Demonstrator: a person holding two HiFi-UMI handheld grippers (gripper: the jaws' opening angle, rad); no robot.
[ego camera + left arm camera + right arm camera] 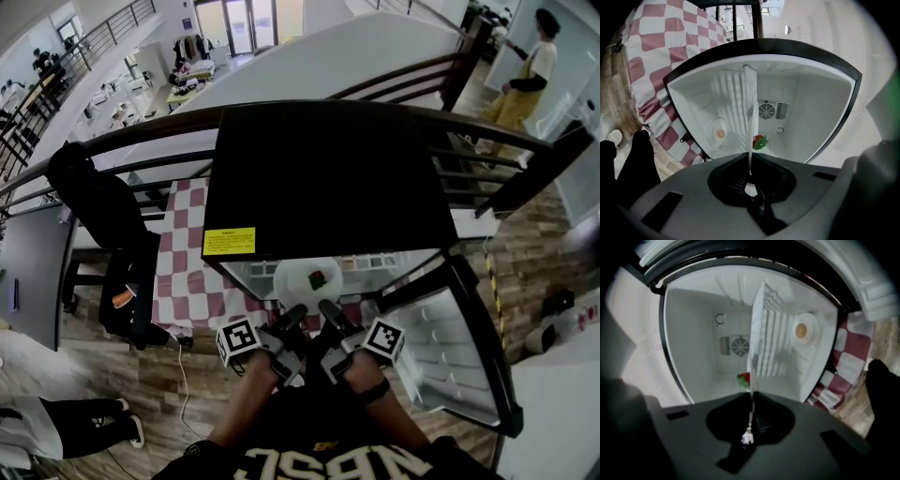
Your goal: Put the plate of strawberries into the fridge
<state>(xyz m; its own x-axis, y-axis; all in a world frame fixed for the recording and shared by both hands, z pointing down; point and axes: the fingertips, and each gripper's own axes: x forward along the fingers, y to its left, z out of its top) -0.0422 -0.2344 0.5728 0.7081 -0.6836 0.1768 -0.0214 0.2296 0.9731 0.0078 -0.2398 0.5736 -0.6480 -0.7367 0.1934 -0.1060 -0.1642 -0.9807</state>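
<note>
The left gripper (293, 313) and the right gripper (329, 308) sit side by side just in front of the person's chest. Each has its jaws nearly together, pinched on the near rim of the white plate (307, 278). Both gripper views show the rim as a thin white edge running straight out from between the fingers. The plate reaches forward from the fingertips into the mouth of the open fridge (328, 178), and one strawberry (317, 278) lies on it just beyond the fingertips. Whether the plate rests on anything yet cannot be told; it looks carried.

The grip is the weak point. Two narrow pinches on one side of the rim leave the far side unsupported, so a small mismatch between the hands could twist the plate and work the rim out of the pads. A dip ahead of the fingers would likely roll the strawberry off. The white compartment walls (806, 108) close in on both sides of the fingers, and the open door (450, 347) stands just to the right gripper's outer side, so a sideways drift could knock the plate. Letting go before the plate is seated would drop it.
</note>
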